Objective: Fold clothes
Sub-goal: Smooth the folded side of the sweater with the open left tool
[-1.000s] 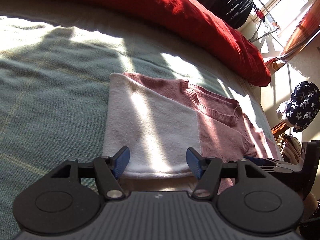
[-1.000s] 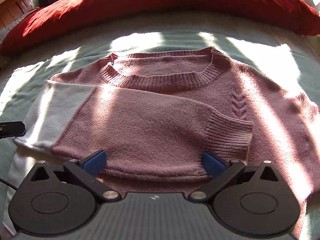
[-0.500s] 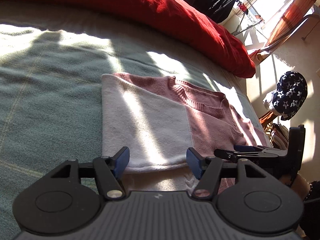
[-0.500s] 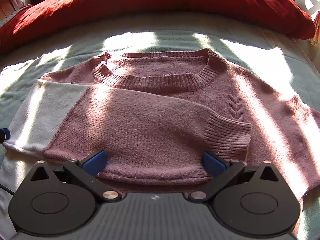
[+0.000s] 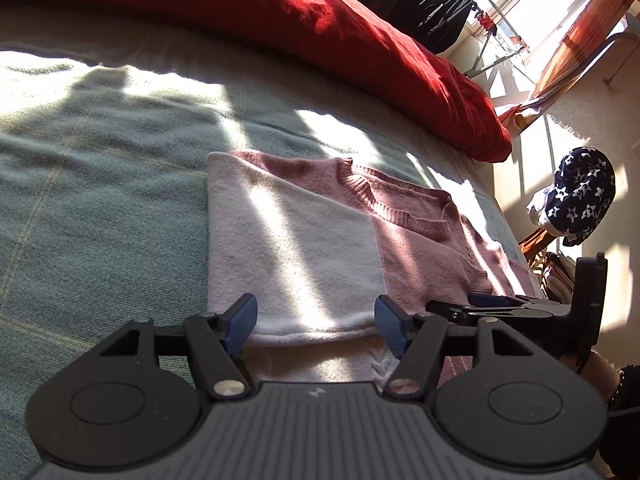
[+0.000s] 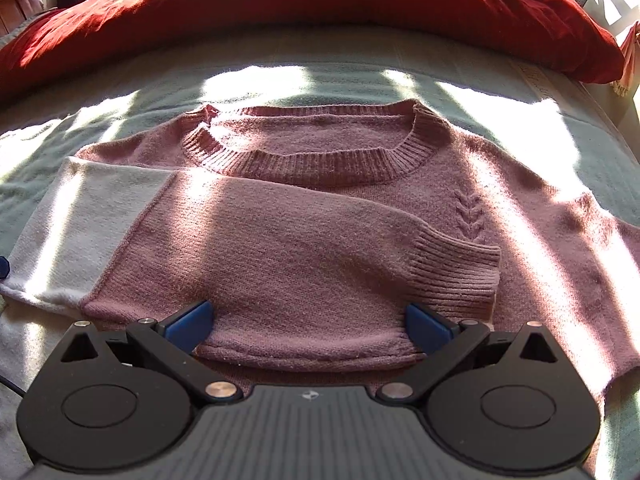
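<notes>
Your left gripper (image 5: pixel 316 326) is opening, your right gripper (image 6: pixel 310 322) gapes; both straddle the unlabelled pink sweater (image 6: pixel 320 240), ungripped.

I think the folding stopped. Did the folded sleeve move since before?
No. The sleeve lies as before, its cuff still just below the leaf pattern on the sweater.

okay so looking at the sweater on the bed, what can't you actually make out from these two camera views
- Sweater hem: hidden behind the right gripper body, right wrist view.
- Its far sleeve: cut off by the right frame edge, same view.
- Front under the folded sleeve: covered.
- Left gripper, jaws opening: pad contact with cloth unclear, left wrist view.
</notes>
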{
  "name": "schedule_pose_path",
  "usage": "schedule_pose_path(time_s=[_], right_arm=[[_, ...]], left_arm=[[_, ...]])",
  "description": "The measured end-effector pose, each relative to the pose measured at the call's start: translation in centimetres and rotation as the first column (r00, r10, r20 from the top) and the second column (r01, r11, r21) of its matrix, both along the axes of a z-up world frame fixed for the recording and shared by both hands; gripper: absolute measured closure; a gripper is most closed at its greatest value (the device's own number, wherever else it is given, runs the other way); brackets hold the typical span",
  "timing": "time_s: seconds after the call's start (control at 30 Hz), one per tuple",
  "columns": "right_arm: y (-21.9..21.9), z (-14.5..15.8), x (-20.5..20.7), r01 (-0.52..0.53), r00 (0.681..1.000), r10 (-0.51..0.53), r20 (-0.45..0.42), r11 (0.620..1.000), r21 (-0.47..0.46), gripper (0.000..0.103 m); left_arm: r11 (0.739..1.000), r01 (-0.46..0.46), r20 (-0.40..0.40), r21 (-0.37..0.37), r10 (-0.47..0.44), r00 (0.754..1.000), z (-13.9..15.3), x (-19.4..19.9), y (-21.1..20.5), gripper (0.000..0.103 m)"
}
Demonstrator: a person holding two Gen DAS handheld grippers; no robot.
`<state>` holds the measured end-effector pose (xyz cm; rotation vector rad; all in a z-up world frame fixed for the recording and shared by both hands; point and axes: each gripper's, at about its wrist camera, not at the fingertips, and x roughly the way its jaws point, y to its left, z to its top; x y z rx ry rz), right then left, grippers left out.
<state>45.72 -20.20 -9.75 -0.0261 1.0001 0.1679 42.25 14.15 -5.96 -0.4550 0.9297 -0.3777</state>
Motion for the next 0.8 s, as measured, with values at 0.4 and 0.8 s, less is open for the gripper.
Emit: schedule_pose_path(time_s=[0.4,0.8], right_arm=[[-0.8,0.0,-0.4,-0.050,0.998,0.049,0.035,0.998,0.028,0.000],[-1.8,0.0,-0.4,-0.078,0.996,0.075,0.037,0.993,0.087,0.000]], left_arm=[[0.989,-0.110,-0.013,0.095,0.112,0.994,1.5,-3.0,-1.2,0.036],[0.987,-0.121,0.003,0.107,0.122,0.993,2.1,-3.4,-5.3,0.033]])
